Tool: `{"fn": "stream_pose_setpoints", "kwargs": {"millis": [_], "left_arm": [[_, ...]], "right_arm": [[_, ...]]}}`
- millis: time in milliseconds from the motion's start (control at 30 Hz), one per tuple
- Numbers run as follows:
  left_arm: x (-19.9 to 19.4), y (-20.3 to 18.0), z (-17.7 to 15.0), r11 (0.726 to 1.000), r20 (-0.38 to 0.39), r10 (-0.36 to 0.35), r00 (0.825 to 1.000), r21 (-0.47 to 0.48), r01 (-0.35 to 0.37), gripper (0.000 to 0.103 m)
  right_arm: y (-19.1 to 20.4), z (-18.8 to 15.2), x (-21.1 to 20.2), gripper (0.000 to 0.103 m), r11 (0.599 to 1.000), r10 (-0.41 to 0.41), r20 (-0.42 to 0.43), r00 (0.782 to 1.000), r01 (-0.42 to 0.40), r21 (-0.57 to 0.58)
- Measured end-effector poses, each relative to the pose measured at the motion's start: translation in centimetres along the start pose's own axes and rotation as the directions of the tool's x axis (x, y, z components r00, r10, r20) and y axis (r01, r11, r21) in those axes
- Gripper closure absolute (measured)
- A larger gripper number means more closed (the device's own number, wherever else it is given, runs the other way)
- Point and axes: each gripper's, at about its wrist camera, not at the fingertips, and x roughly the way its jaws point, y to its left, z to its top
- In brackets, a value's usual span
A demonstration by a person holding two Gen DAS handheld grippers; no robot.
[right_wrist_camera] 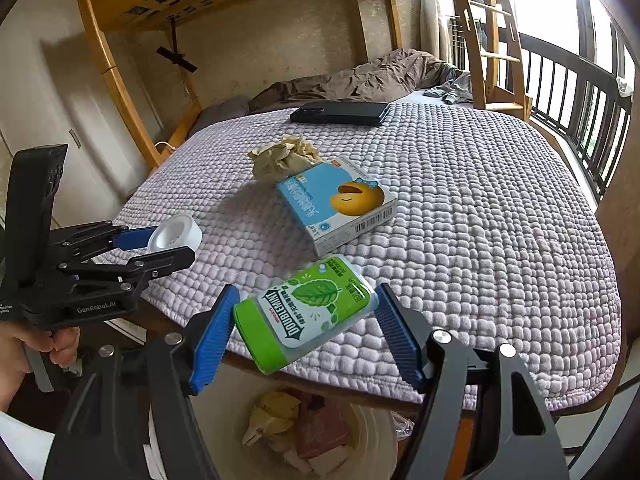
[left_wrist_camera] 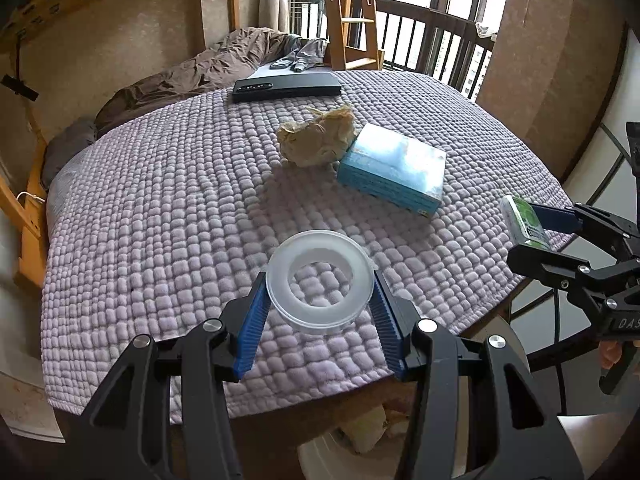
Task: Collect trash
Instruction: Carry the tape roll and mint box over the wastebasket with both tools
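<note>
My left gripper is shut on a clear tape roll, held above the front edge of the lilac quilted bed cover. My right gripper is shut on a green Doublemint gum bottle, tilted, over the cover's front edge. A crumpled brown paper ball and a blue box lie mid-cover, touching each other. A white trash bin with paper scraps stands below the edge. The left gripper also shows in the right wrist view, and the right gripper in the left wrist view.
A flat black device lies at the far side of the cover. A brown duvet and grey clothes lie behind it. A wooden bunk frame and ladder and a dark balcony railing stand beyond.
</note>
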Motion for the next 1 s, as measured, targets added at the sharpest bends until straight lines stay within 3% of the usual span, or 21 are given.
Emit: {"fn": "stream_pose_setpoints", "kwargs": {"millis": [1000], "left_arm": [[-2.5, -2.5, -3.9, 0.996, -0.041, -0.064, 0.997, 0.054, 0.066, 0.051]], "right_arm": [[0.4, -3.1, -2.6, 0.034, 0.999, 0.048, -0.052, 0.997, -0.048, 0.001]]}}
